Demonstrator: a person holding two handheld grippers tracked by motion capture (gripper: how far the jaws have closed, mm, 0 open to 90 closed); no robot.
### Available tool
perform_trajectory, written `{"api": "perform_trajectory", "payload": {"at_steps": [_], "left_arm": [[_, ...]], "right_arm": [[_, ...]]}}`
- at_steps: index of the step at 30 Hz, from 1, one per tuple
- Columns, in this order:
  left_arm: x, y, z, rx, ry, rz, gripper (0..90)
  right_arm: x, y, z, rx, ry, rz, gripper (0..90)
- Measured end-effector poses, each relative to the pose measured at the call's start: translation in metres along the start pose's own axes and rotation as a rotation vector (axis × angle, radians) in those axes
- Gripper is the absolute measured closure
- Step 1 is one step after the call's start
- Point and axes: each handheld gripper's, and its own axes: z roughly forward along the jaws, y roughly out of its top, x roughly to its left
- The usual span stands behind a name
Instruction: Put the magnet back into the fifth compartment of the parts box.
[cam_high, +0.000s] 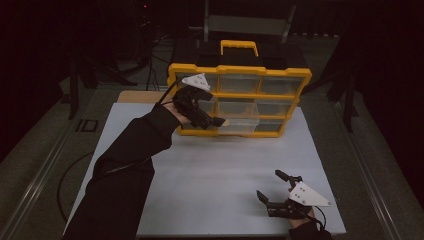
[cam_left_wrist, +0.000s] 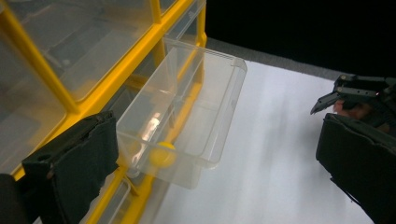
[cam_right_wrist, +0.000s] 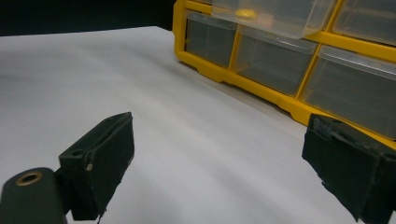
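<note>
Jaws of the left gripper (cam_high: 218, 121) are gaping beside the pulled-out clear drawer (cam_left_wrist: 187, 112); right gripper (cam_high: 274, 186), at five o'clock, is hanging released.

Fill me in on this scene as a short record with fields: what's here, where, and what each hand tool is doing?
Setting: white table top in a dark room
Main item: yellow drawer cabinet standing at the table's far side
Open drawer: clear drawer pulled partway out
Contents: small yellow object on the drawer's floor
Left gripper: at the cabinet's front beside the open drawer, jaws spread, holding nothing
Right gripper: low over the near right of the table, jaws wide open, empty
</note>
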Motion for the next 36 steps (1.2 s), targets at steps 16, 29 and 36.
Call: {"api": "perform_trajectory", "payload": {"at_steps": [16, 29, 36], "left_arm": [[-0.005, -0.020, -0.018, -0.023, -0.001, 0.000, 0.1], [-0.007, -0.041, -0.033, -0.037, 0.002, -0.012, 0.1], [-0.008, -0.052, -0.042, -0.046, 0.018, -0.020, 0.0]], "right_arm": [[0.000, 0.000, 0.000, 0.004, 0.000, 0.000, 9.3], [0.001, 0.000, 0.000, 0.003, 0.000, -0.002, 9.3], [0.001, 0.000, 0.000, 0.006, -0.002, -0.002, 9.3]]}}
